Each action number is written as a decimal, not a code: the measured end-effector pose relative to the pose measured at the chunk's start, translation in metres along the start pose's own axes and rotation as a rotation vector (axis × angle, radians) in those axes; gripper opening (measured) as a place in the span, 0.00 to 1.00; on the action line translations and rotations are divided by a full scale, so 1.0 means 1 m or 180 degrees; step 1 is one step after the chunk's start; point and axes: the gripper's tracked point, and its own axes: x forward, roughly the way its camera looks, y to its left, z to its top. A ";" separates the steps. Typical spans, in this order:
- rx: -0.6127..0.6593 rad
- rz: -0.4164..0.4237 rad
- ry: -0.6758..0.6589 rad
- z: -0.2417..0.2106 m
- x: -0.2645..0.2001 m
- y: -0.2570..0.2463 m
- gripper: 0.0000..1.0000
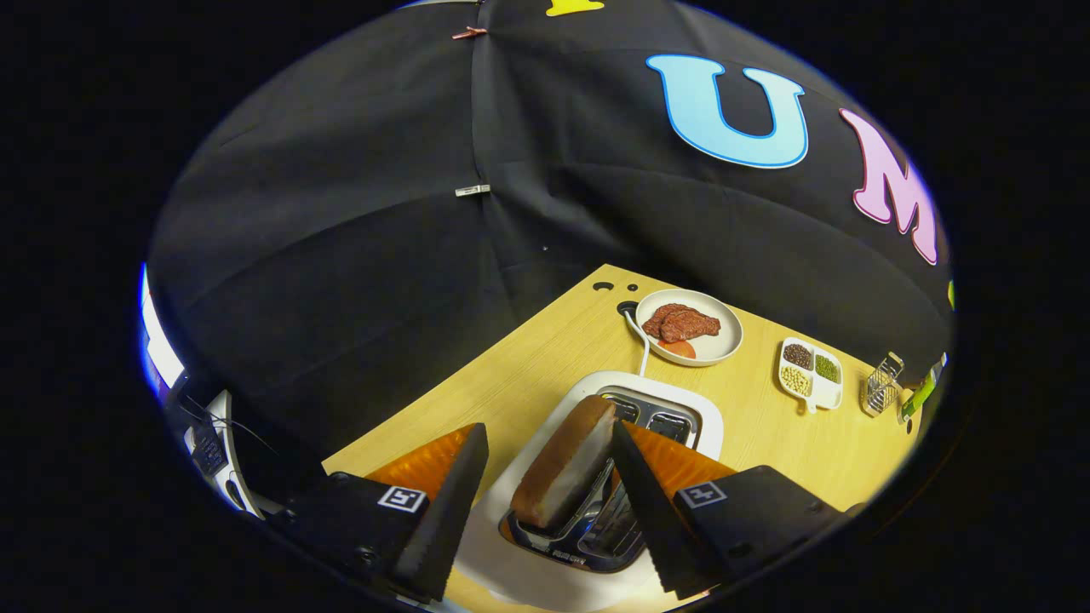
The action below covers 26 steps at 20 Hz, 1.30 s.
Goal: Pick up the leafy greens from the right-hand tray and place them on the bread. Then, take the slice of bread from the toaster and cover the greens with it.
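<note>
Bread (566, 460) stands on edge in the near toaster (596, 477) slot, top half poking out, which is why I come at it from above with a finger on each side. My gripper (545, 494) is spread wide: right finger sits right against the slice's right face, looks touching; left finger is well off its left face, a clear gap there. So not grasping, jaws released, nothing held. Far slot looks empty. Toaster sits on the table (511, 375) with its cord running back toward a plate (724, 345) holding reddish meat (681, 323) and a tomato slice (679, 348). Beyond to the right, a small divided dish (811, 375) of beans, then a wire rack (881, 385). I see no greens on that plate, so I can't tell if the greens step is done. My guess: I'm at the toaster step, next is closing on the slice and lifting straight up.
</note>
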 end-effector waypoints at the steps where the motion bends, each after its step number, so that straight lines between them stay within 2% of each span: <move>1: -0.0025 -0.0018 0.0010 -0.001 0.001 -0.001 0.89; 7: -0.0101 -0.0177 0.0092 -0.010 0.001 -0.008 0.61; 10: -0.0022 -0.0216 0.0139 -0.012 -0.001 -0.015 0.34; 12: 0.0137 -0.0176 0.0152 -0.010 -0.003 -0.017 0.20; 14: 0.0227 -0.0107 0.0156 -0.009 -0.005 -0.019 0.15; 20: 0.0253 0.0082 -0.0038 0.016 -0.024 -0.019 0.10; 26: 0.0466 0.0053 -0.0285 0.050 -0.063 -0.050 0.10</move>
